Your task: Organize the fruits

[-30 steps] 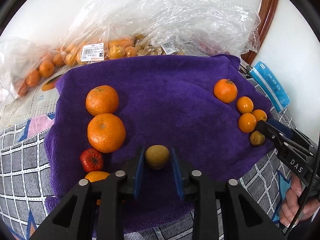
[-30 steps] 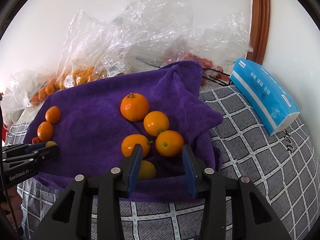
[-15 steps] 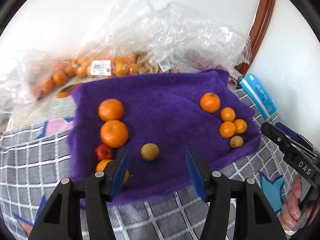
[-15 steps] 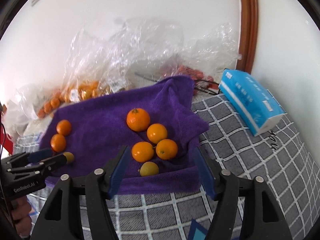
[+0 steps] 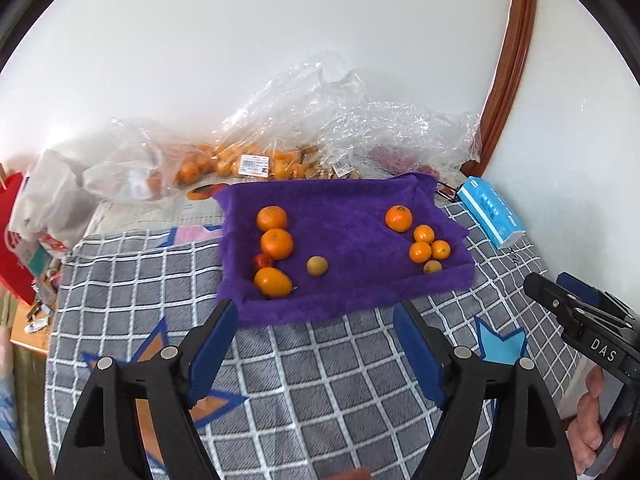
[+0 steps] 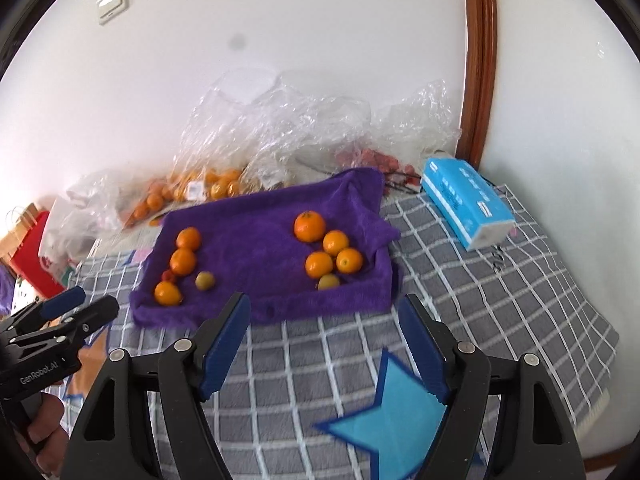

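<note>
Left gripper [image 5: 314,334]: jaws apart, just been opening, nothing between them; held over bare checked blanket [image 5: 320,380], short of the towel's near edge.

Purple towel [image 5: 344,216]: spread on the blanket, far edge against plastic bags [image 5: 280,148] at the wall, right rim folded up.

Left group, near the towel's left edge: two oranges [image 5: 272,218] in a column, a small red fruit [image 5: 262,260] and an orange [image 5: 272,281] below them, touching or nearly so.

Yellow-green fruit [image 5: 317,266]: alone, just right of the left group; open purple cloth between it and the right group.

Right group: one orange [image 5: 399,218], three smaller ones [image 5: 420,251], a yellowish fruit [image 5: 432,267] close to the near right edge.

Tissue pack [image 5: 490,212]: on the blanket beyond the towel's right edge, by the wall.

Right gripper [image 6: 324,344]: jaws apart, just been opening, empty; over bare blanket, short of the towel's near edge.
</note>
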